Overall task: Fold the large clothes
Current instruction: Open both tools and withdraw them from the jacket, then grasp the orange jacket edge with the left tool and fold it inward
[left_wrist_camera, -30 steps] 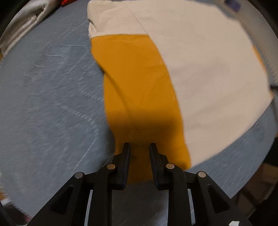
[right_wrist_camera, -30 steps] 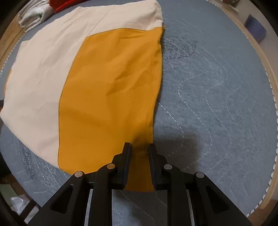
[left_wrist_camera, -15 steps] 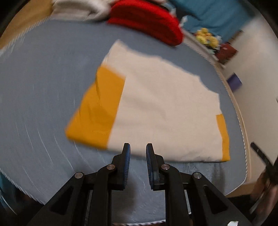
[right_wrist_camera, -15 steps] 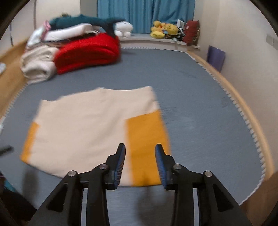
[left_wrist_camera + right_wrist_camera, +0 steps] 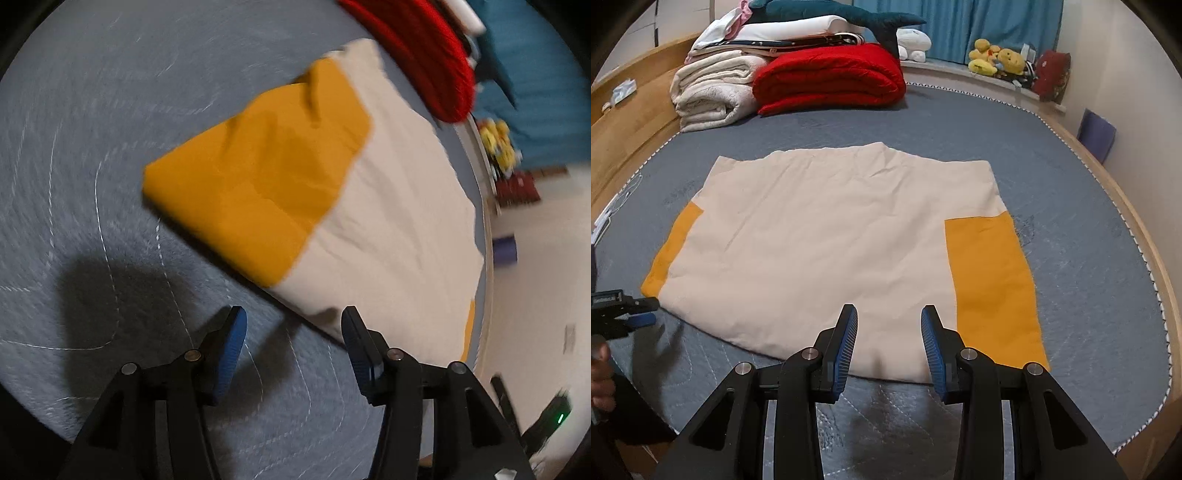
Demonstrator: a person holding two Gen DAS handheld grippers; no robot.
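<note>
Lying flat on the grey quilted bed [image 5: 1071, 155], the cream garment [image 5: 827, 236] has been folded into a broad rectangle, with an orange sleeve [image 5: 991, 284] turned in over its right side and a narrower orange strip [image 5: 670, 254] showing along its left edge. The right tool [image 5: 889, 332] hangs above the garment's near hem with its blue-padded jaws apart and nothing between them; no cloth touches the pads. The left tool [image 5: 291, 332] is also parted, its jaws having just been opening, and they hold nothing (only bare quilt and the garment's near edge lie beneath the gap). In the left wrist view, which is blurred, the orange sleeve [image 5: 258, 177] lies wrinkled on top of the cream cloth [image 5: 399, 229]. From the right wrist view the left tool [image 5: 639, 314] appears at the far left, just beside the garment's near left corner, with a hand [image 5: 600, 384] behind it. At the head of the bed sit a folded red blanket [image 5: 831, 79] and, touching it, a rolled cream blanket [image 5: 713, 92], well apart from the garment.
</note>
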